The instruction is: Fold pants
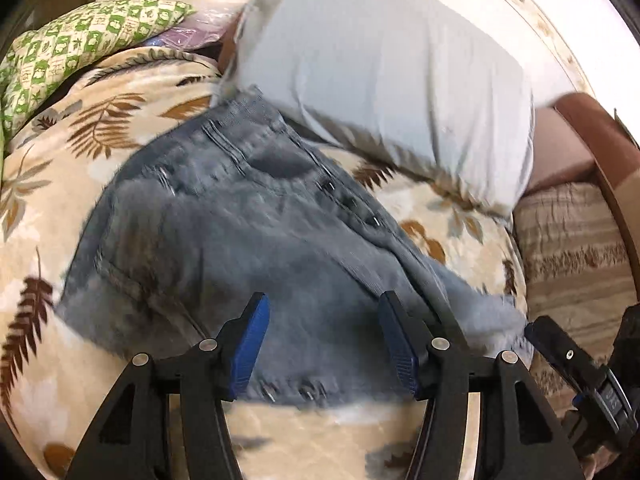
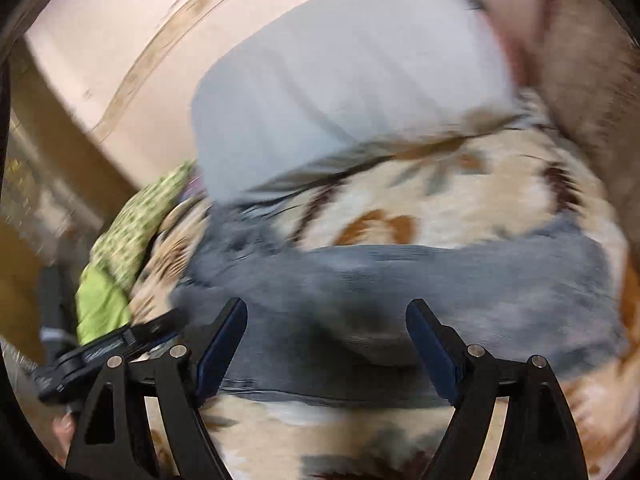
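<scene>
left gripper [image 1: 324,344]: spread, nothing held, over near edge of jeans [image 1: 248,232] | right gripper [image 2: 326,348]: also spread, empty | jeans: bunched flat on leaf-print blanket [image 1: 100,120], short of pillow [image 1: 384,80] | step: judged between folds | next: likely pinch near hem, fold toward waistband

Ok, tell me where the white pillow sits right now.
The white pillow lies at the far side of the leaf-print blanket, just beyond the jeans in both wrist views, with the green checked cloth to its left.
</scene>
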`<state>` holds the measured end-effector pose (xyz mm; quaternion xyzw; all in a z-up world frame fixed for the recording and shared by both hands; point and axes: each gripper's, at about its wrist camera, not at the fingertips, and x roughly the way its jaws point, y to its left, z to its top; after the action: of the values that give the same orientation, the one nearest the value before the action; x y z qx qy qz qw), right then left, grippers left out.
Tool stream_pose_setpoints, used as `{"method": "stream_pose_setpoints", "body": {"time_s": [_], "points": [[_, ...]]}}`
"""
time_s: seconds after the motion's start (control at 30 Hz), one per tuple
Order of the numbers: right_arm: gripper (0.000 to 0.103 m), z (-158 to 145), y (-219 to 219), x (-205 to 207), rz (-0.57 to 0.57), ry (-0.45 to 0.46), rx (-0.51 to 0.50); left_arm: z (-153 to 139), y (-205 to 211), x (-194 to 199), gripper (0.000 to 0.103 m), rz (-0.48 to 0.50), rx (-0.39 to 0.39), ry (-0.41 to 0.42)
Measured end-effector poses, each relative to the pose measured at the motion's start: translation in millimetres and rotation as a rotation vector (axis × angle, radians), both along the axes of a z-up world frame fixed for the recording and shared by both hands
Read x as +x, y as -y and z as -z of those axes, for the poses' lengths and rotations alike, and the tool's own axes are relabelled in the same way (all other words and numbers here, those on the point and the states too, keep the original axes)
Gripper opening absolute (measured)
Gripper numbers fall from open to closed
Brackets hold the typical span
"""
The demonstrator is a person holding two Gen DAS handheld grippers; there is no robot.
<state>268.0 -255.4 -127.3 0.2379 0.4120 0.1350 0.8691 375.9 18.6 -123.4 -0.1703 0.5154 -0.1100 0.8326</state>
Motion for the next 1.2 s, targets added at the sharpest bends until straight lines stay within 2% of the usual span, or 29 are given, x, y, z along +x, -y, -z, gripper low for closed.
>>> {"method": "stream_pose_setpoints", "body": {"time_s": [0.13, 0.2, 0.27, 0.4, 0.47, 0.53, 0.63, 0.67, 0.7, 0.73, 0.77, 0.87, 0.93, 0.97, 1.03, 1.2], "points": [[0.083, -2.0, -42.5, 48.4, -0.133, -0.041, -0.03, 13.9, -17.8, 35.3, 0.057, -0.055, -0.02, 0.037], [0.083, 5.8, -61.0, 71.2, -0.174, -0.059, -0.054, 24.1, -26.7, 50.6, 0.057, -0.057, -0.037, 0.038], [0.083, 17.8, -75.0, 99.0, -0.228, -0.09, -0.028, 36.3, -39.6, 62.6, 0.057, -0.096, -0.056, 0.042], [0.083, 42.1, -97.4, 145.9, -0.301, -0.139, 0.009, 62.5, -57.9, 82.1, 0.056, -0.138, -0.091, -0.032], [0.079, 52.2, -110.1, 167.7, -0.328, -0.174, -0.003, 64.6, -69.4, 84.6, 0.056, -0.16, -0.132, -0.049], [0.07, 58.4, -123.8, 185.3, -0.362, -0.203, -0.021, 66.5, -78.5, 86.8, 0.057, -0.18, -0.184, -0.057], [0.065, 71.9, -140.8, 204.2, -0.381, -0.264, -0.104, 67.5, -86.5, 88.1, 0.057, -0.193, -0.21, -0.057], [0.059, 77.9, -146.1, 208.5, -0.401, -0.284, -0.112, 68.3, -87.3, 88.8, 0.057, -0.192, -0.212, -0.056], [0.041, 82.3, -150.1, 210.1, -0.418, -0.305, -0.123, 69.7, -87.5, 89.9, 0.057, -0.189, -0.212, -0.057], [0.015, 86.8, -154.1, 210.5, -0.421, -0.324, -0.154, 70.6, -87.8, 89.6, 0.057, -0.188, -0.209, -0.056], [0.008, 87.6, -155.6, 208.3, -0.412, -0.326, -0.172, 71.6, -88.3, 90.3, 0.057, -0.188, -0.21, -0.058], [0.007, 67.7, -160.8, 191.6, -0.427, -0.26, -0.202, 68.6, -91.3, 87.1, 0.057, -0.191, -0.229, -0.061], [0.007, 39.6, -163.6, 168.7, -0.431, -0.165, -0.224, 65.5, -95.9, 85.9, 0.057, -0.203, -0.234, -0.051], [0.007, 22.6, -168.6, 152.5, -0.43, -0.101, -0.281, 64.1, -98.1, 85.0, 0.057, -0.208, -0.245, -0.049], [0.007, 3.9, -176.2, 127.7, -0.446, -0.029, -0.314, 59.5, -103.5, 82.8, 0.057, -0.218, -0.266, -0.038], [0.007, -12.1, -195.2, 84.8, -0.458, 0.071, -0.401, 49.7, -124.8, 73.3, 0.061, -0.251, -0.356, -0.007]]}}
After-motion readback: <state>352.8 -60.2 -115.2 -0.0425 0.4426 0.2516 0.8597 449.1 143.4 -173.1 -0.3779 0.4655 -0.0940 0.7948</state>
